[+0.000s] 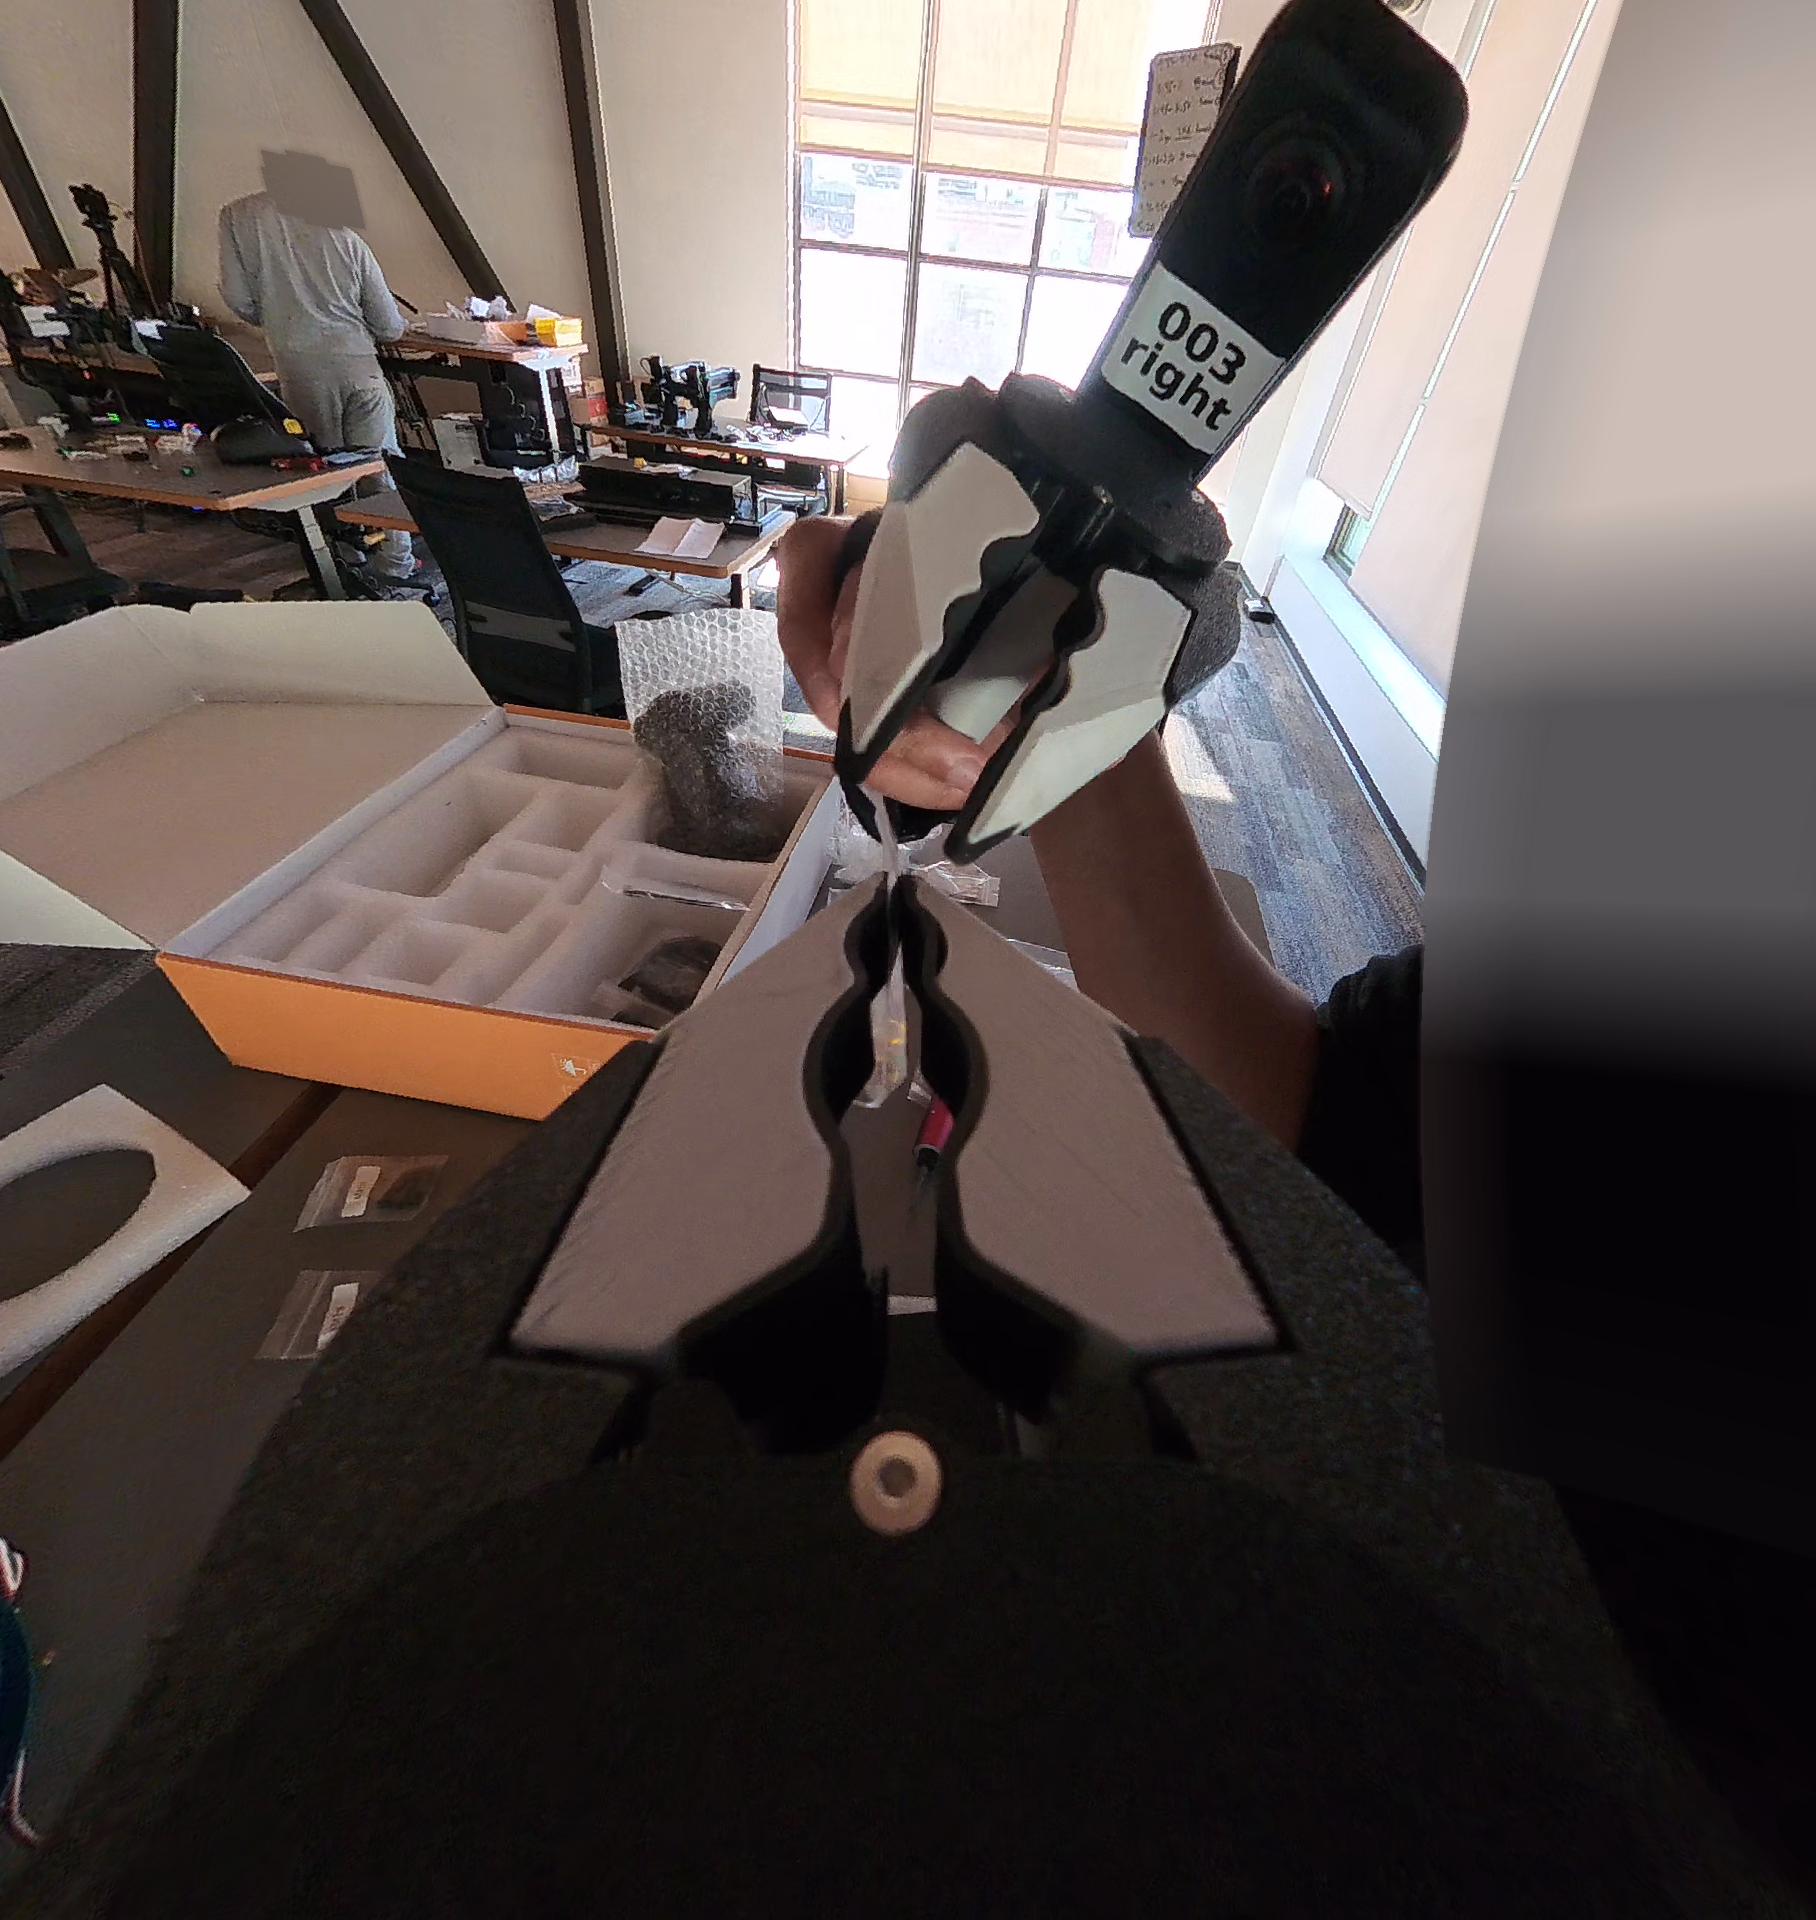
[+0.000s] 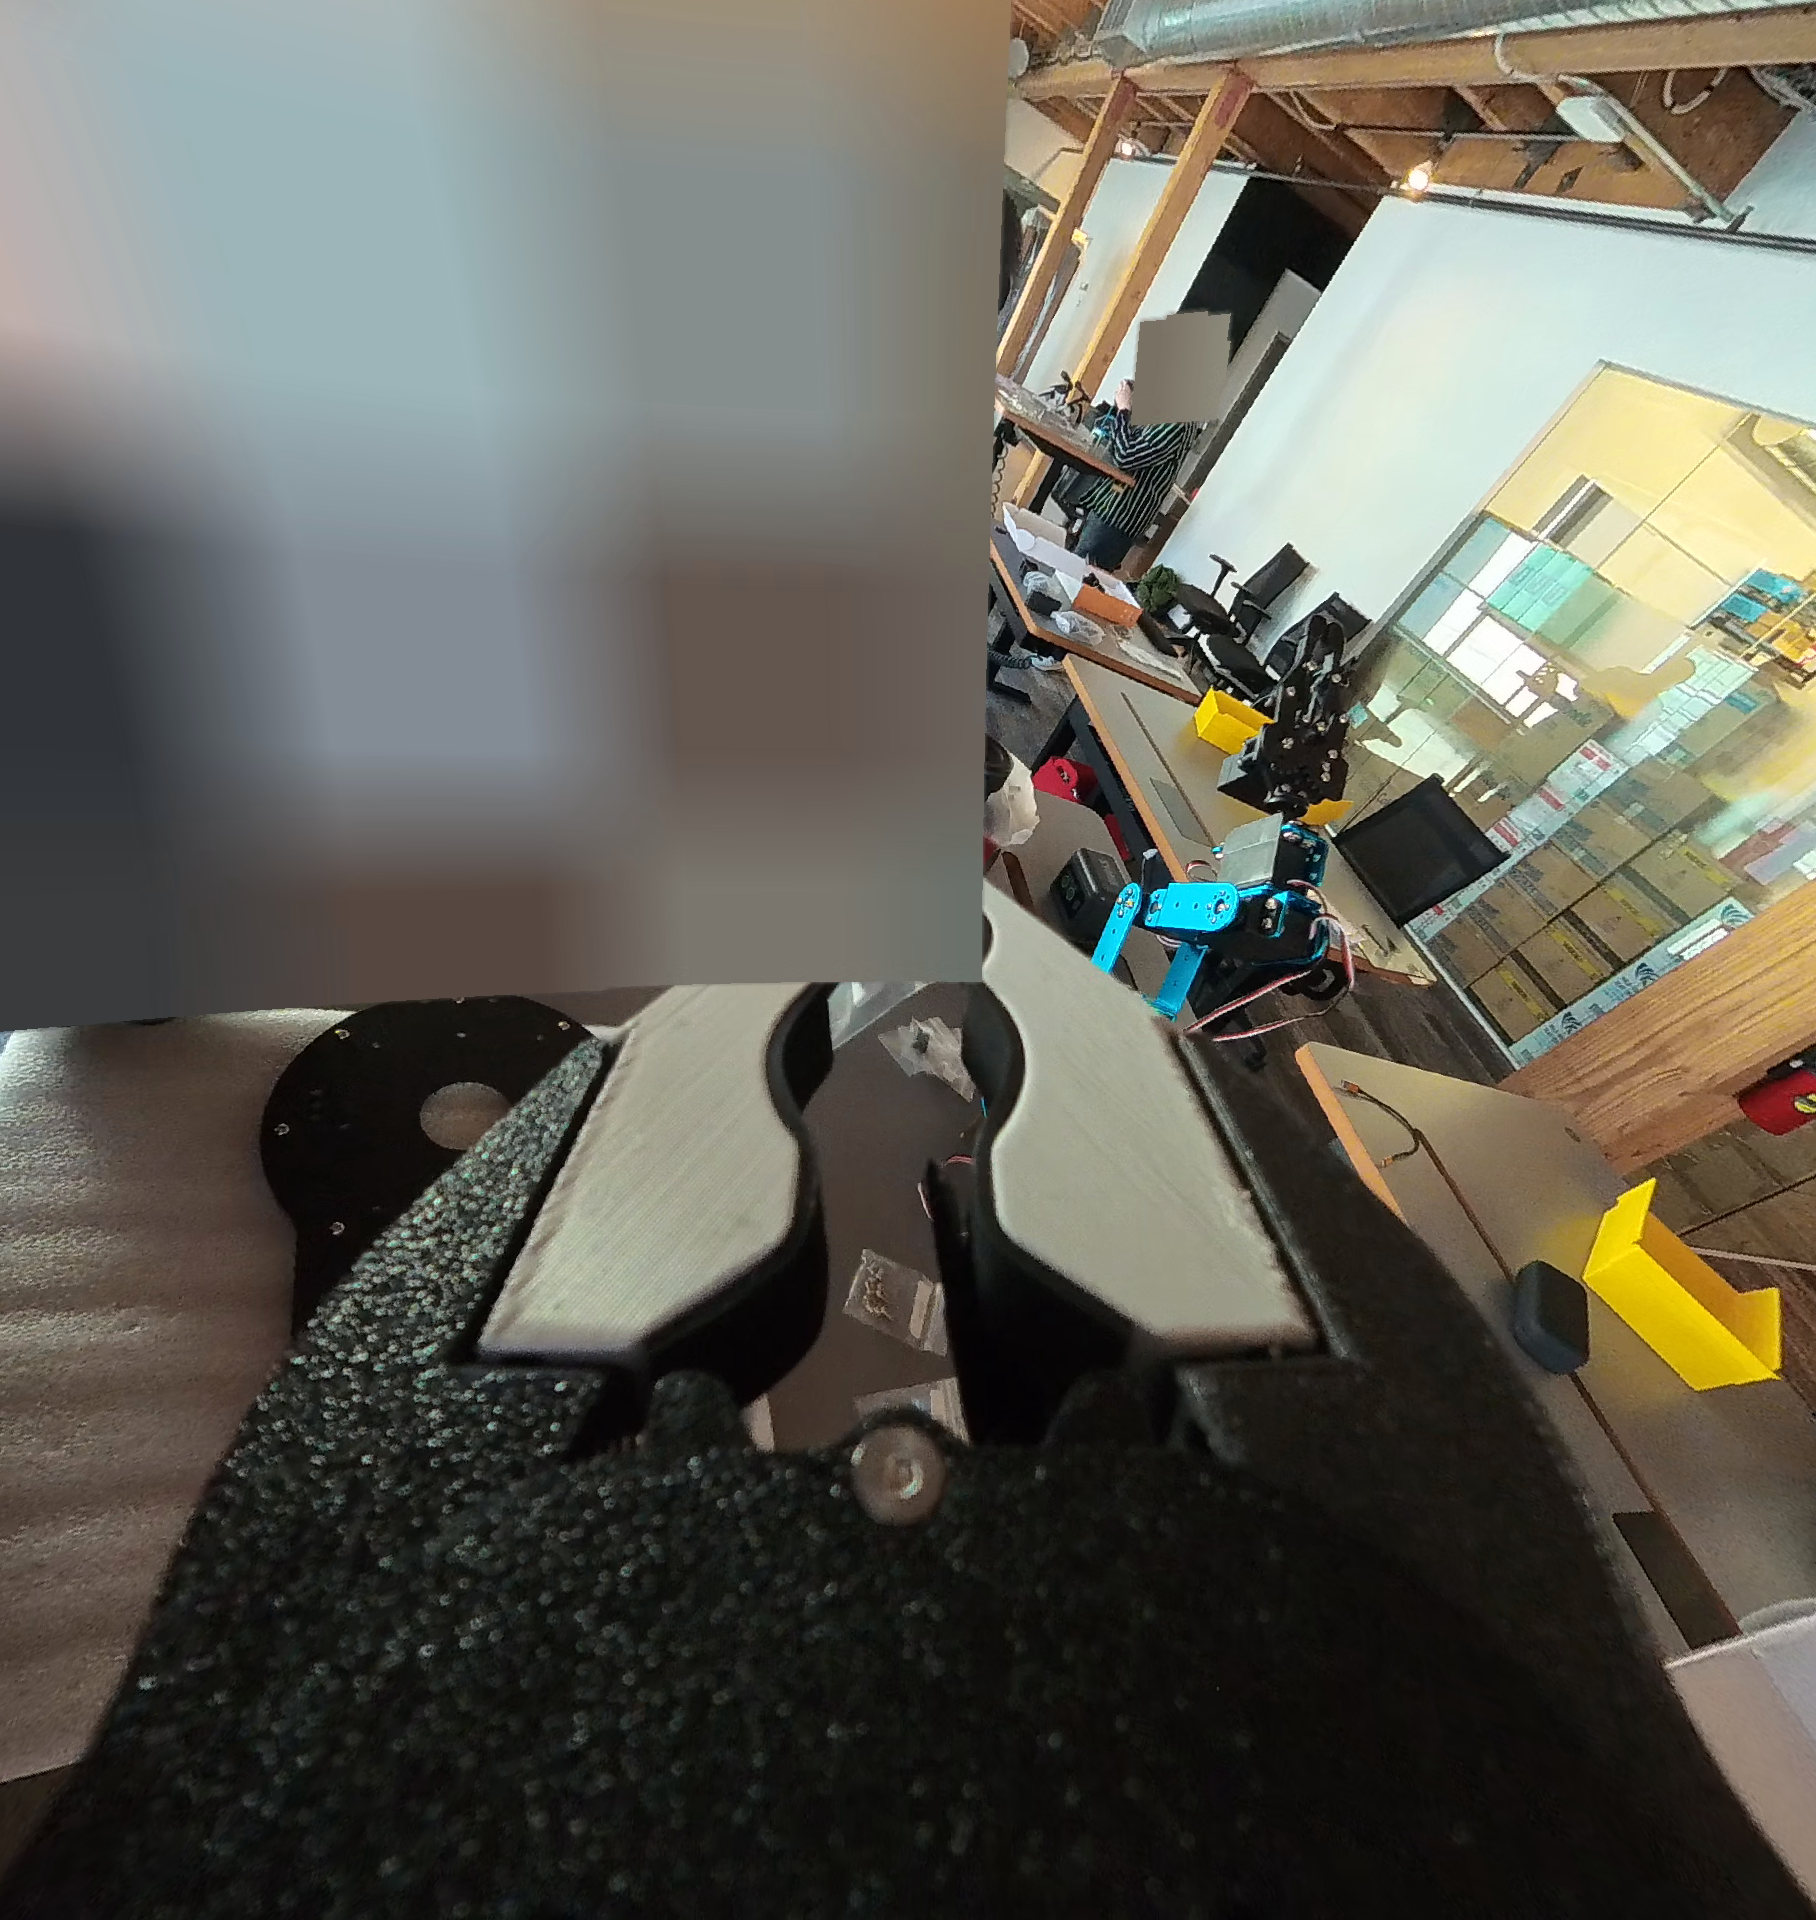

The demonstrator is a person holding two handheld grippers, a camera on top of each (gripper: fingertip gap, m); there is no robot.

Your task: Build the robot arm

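My left gripper point(image 1: 899, 896) is shut on a small clear plastic bag point(image 1: 888, 1029). The bag hangs between its fingers, and a thin strip of it sticks up past the tips. My right gripper point(image 1: 914, 808), held by a hand, points down at it from above with its jaws apart. Its left fingertip point(image 1: 860, 769) is right at the top of that strip. In the right wrist view its fingers point(image 2: 675, 1164) stand apart with dark table showing between them, and a blurred patch hides the tips.
An orange box with a white foam insert point(image 1: 395, 997) lies open at left, with a bubble-wrapped dark part point(image 1: 706, 748) in it. Small bags point(image 1: 369, 1190), a foam cut-out point(image 1: 52, 1226) and a red-handled tool point(image 1: 935, 1127) lie on the table. The right wrist view shows a blue robot arm point(image 2: 1226, 914), a black round plate point(image 2: 384, 1091) and a yellow bin point(image 2: 1683, 1309). My two grippers' fingertips are within a few centimetres of each other.
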